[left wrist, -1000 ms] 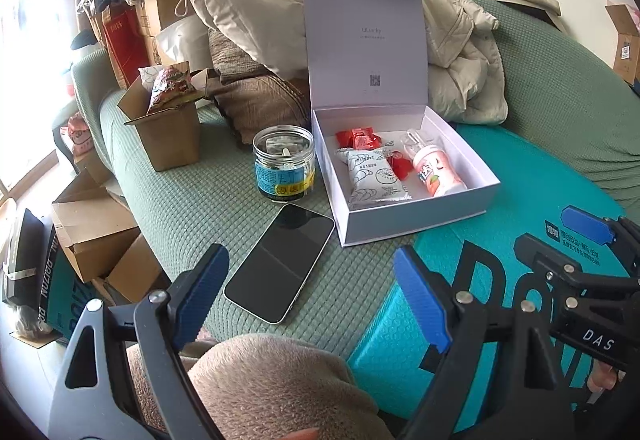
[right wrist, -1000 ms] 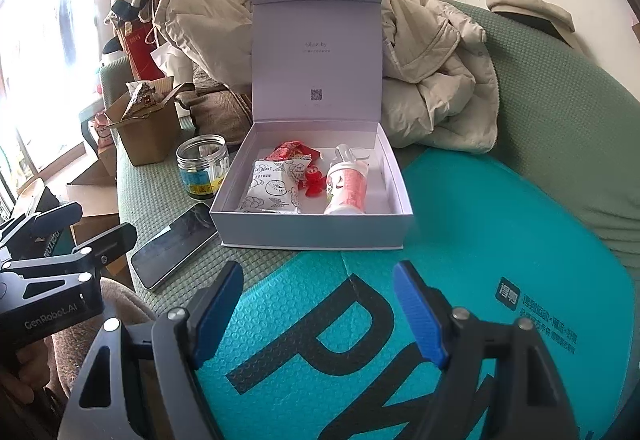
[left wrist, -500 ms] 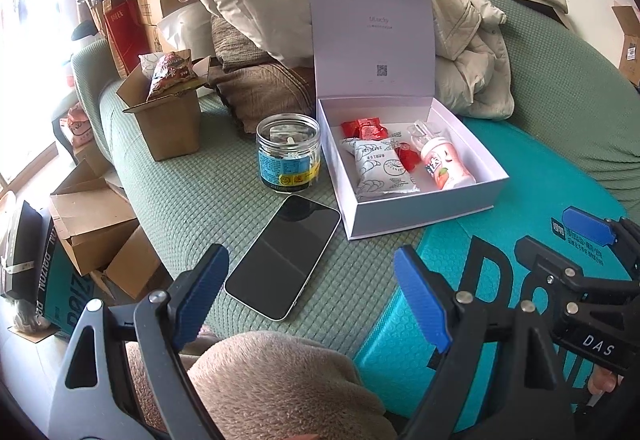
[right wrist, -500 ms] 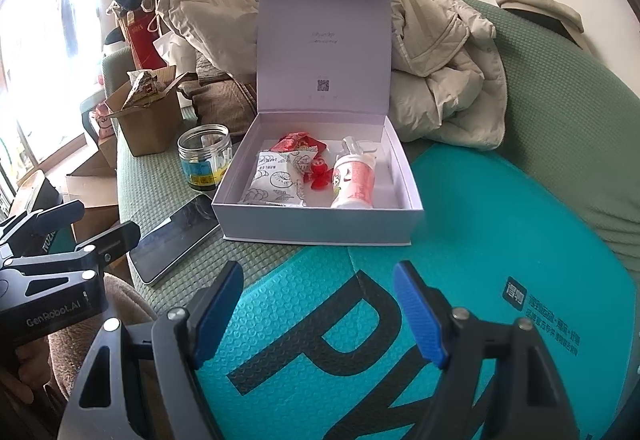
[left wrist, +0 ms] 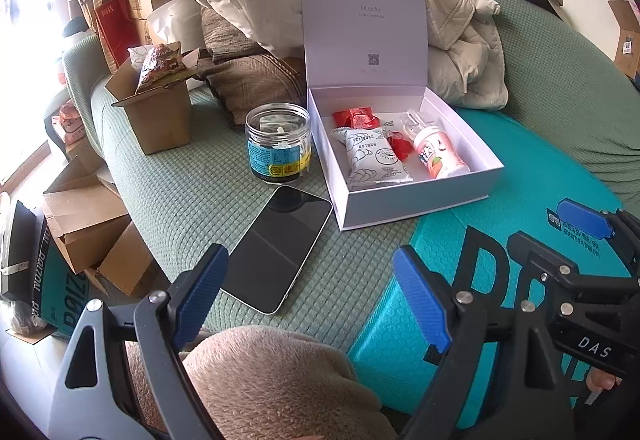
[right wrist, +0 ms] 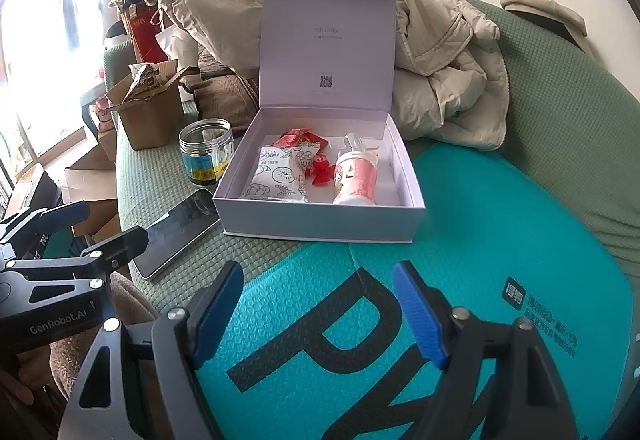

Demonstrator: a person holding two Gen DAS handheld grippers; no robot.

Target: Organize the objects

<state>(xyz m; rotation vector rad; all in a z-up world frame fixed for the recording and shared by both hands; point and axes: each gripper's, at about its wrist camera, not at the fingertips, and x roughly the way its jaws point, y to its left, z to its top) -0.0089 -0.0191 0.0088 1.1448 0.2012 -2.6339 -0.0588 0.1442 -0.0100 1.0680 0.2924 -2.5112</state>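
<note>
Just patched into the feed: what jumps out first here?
The open white gift box in the middle of the green sofa, lid upright, holding snack packets and a pink bottle. Left of it stand a clear jar and a dark phone; both claws hang open and empty in front.

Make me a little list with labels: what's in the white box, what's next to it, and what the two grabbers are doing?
Place: green sofa
White box: lid up
Inside box: white snack packet, red candies, pink bottle lying down
Beside box: clear jar, phone lying flat, screen dark
Under box's corner: teal mailer bag
Left gripper: open, holding nothing
Right gripper: open, holding nothing
</note>
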